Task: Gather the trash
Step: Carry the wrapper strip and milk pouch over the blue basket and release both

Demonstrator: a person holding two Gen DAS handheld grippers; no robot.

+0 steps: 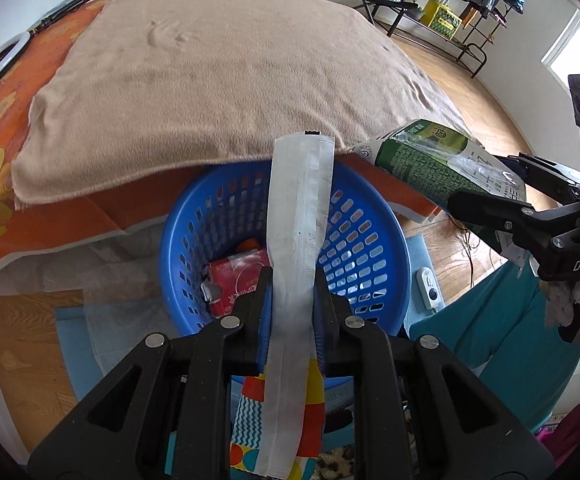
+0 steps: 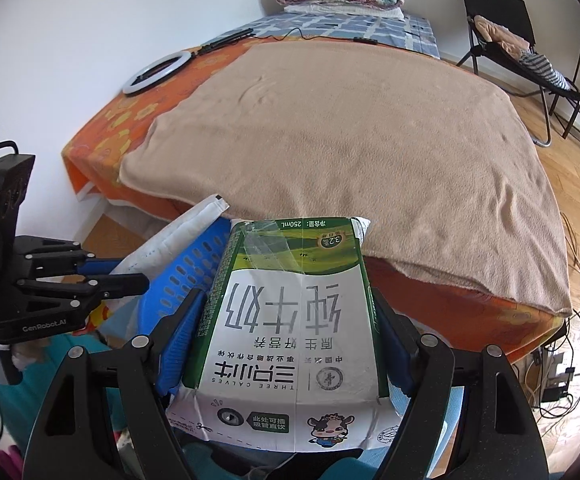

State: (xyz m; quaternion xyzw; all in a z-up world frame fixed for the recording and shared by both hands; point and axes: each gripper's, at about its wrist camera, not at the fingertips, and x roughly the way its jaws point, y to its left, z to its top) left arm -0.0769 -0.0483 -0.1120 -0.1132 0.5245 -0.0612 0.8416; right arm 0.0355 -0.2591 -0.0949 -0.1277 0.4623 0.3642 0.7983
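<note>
Blue basket [image 1: 369,236] floor largely hidden behind white wrapper strip [image 1: 297,216], red packet [image 1: 236,280] partly covered, milk carton [image 2: 290,320] blocking basket in right view

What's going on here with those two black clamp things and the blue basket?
A person is tidying up trash with a handheld gripper in each hand. The left gripper has its jaws shut on a long white wrapper, held above the blue basket, where a red packet already lies. The right gripper clamps a green and white milk carton beside the basket. Neither piece has been dropped in yet.
</note>
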